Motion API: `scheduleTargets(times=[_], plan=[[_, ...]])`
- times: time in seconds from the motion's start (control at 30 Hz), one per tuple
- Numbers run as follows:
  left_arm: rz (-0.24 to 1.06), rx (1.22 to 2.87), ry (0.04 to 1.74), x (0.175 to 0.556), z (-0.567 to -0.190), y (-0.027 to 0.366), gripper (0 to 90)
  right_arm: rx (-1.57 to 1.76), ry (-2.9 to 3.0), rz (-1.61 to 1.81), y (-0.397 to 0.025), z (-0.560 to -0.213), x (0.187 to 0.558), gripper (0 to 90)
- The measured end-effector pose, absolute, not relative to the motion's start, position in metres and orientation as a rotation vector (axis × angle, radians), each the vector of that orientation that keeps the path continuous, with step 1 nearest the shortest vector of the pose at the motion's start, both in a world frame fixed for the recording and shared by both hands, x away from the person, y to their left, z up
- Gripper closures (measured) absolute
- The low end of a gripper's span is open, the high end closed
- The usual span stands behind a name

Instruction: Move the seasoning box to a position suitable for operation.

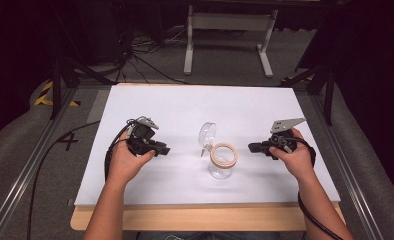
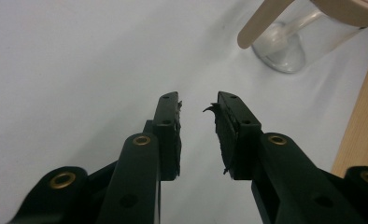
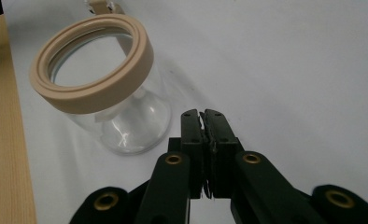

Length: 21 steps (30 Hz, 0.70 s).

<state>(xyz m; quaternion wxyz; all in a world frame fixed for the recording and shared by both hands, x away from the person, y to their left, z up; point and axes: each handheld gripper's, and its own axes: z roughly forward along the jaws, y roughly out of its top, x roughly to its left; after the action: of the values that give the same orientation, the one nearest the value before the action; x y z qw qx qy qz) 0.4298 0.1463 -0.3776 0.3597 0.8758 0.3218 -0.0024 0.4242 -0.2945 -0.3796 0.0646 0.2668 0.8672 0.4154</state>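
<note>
The right claw (image 3: 204, 116) is pressed together on nothing; the left claw (image 2: 198, 105) is spread, also bare. Between them, at the centre of the high view, a clear glass jar (image 1: 222, 167) stands upright on the white desk (image 1: 265, 107) — beige ring around its mouth, lid (image 1: 207, 134) swung open behind. The jar looks bare inside.

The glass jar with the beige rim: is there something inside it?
The glass jar looks empty: through its open mouth and clear wall only its own bottom and the white table show. Its lid stands open behind it.
</note>
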Motion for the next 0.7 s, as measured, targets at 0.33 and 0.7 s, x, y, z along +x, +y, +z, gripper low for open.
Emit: scheduleTargets(times=[0.33, 0.7], plan=[[0.031, 2.249, 0.787, 0.421, -0.365, 0.139, 69.3, 0.778, 2.624, 1.252, -0.287, -0.381, 0.423, 89.2], [0.040, 2.257, 0.670, 0.399, -0.337, 0.119, 67.9, 0.711, 2.635, 1.264, -0.267, -0.381, 0.418, 89.4]])
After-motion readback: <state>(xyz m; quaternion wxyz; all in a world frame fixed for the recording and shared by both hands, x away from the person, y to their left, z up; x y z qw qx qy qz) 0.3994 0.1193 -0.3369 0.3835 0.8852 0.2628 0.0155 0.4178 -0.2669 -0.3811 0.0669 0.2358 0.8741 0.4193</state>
